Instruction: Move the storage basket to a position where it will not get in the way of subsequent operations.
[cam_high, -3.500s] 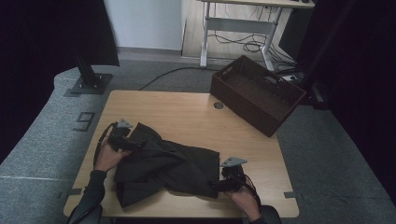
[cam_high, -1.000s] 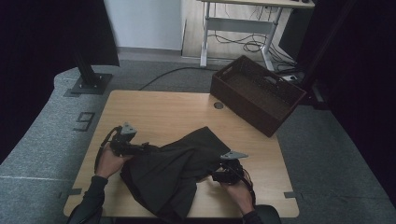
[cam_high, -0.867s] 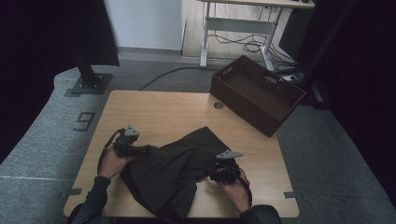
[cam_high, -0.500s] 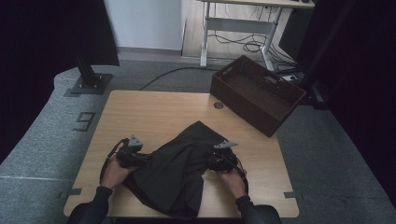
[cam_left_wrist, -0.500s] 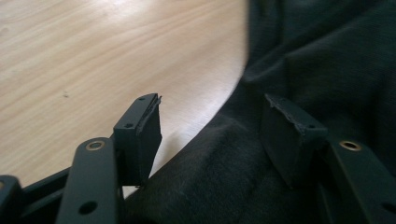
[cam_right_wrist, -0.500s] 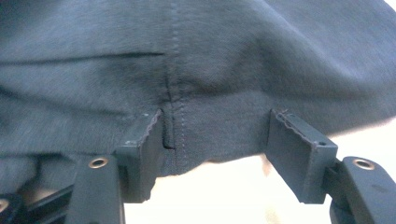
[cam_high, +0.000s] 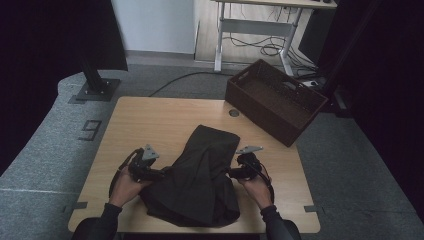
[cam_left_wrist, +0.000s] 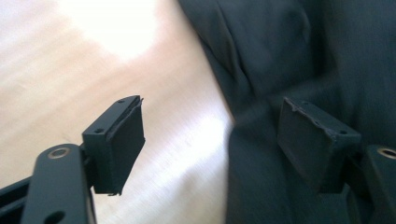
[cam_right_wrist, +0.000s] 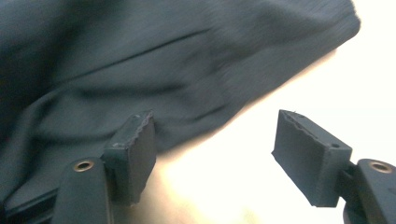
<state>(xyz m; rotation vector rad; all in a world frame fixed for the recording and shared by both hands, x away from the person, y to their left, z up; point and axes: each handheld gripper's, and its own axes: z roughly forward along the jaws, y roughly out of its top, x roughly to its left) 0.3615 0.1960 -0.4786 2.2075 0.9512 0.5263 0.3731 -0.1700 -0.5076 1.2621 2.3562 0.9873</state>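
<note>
A dark garment (cam_high: 200, 175) lies folded into a long narrow bundle on the wooden table (cam_high: 145, 125), running from the middle to the near edge. My left gripper (cam_high: 161, 173) is at its left edge, and its jaws have just been opening. In the left gripper view the left gripper (cam_left_wrist: 210, 140) is open, with the garment (cam_left_wrist: 280, 51) edge between the jaws and no pad pressing it. My right gripper (cam_high: 231, 174) is at the bundle's right edge, its jaws also just opened. In the right gripper view the right gripper (cam_right_wrist: 215, 154) stands open over bare table beside the garment (cam_right_wrist: 140, 56).
A dark brown woven basket (cam_high: 275, 100) stands at the table's far right corner. A round cable hole (cam_high: 233, 113) sits near it. A stand's base (cam_high: 95, 90) is on the floor at the far left, and a desk frame (cam_high: 250, 30) stands behind.
The garment, spread wide earlier, has had its sides brought inward into a narrower bundle. Both hands drew closer together, then eased outward a little.
</note>
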